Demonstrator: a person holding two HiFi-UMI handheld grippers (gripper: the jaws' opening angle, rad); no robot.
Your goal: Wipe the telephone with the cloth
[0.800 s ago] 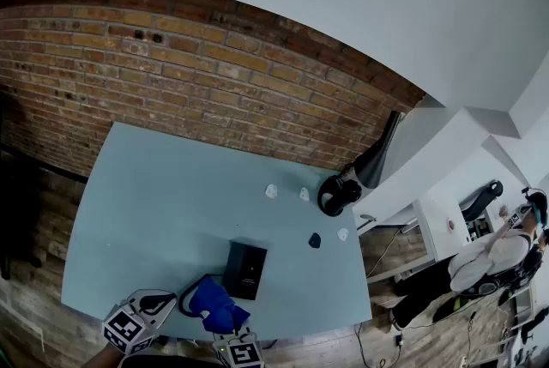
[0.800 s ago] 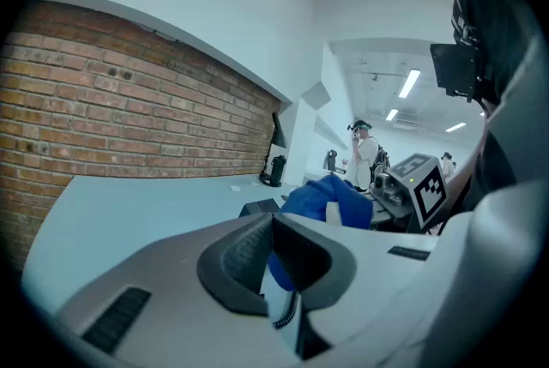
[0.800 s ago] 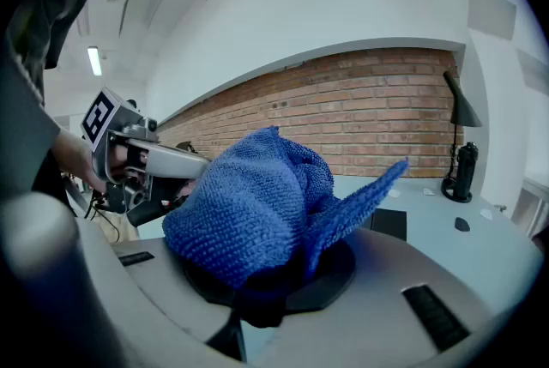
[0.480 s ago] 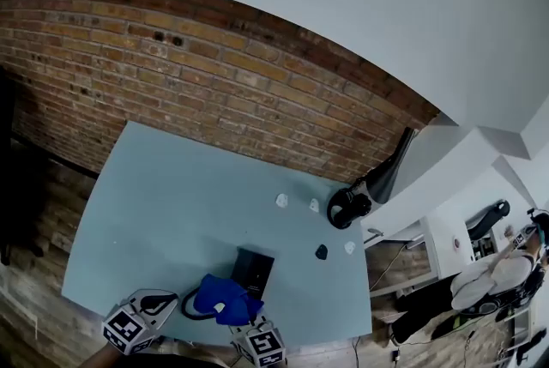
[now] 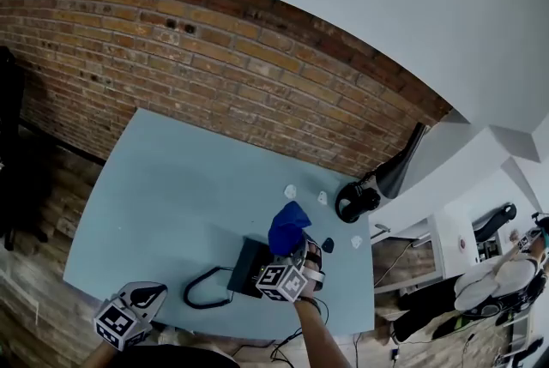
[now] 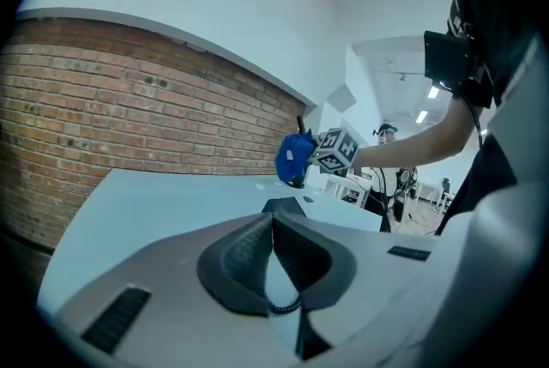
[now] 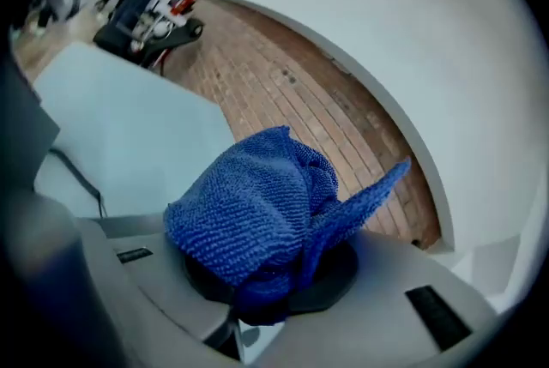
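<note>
A black telephone (image 5: 248, 265) lies near the front of the pale blue table (image 5: 171, 195), its black cord (image 5: 204, 289) looping to the left. My right gripper (image 5: 296, 251) hovers over the phone's right end, shut on a bunched blue cloth (image 5: 289, 226) that sticks up beyond the jaws. In the right gripper view the cloth (image 7: 257, 212) covers the jaws of the right gripper (image 7: 257, 293). My left gripper (image 5: 153, 298) rests at the table's front left corner, shut and empty. In the left gripper view, past the left gripper (image 6: 273, 220), I see the telephone (image 6: 283, 205) and the cloth (image 6: 294, 158).
Black headphones (image 5: 352, 202) sit at the table's far right corner. Small white pieces (image 5: 291, 191) (image 5: 322, 198) (image 5: 356, 242) and a small dark one (image 5: 327, 245) lie close to the phone. A brick wall (image 5: 214, 57) runs behind the table. A person (image 5: 502, 272) is far right.
My right gripper has lifted the cloth from the table's front edge and carried it up and away, over the telephone. The left gripper has stayed at the front left corner.
</note>
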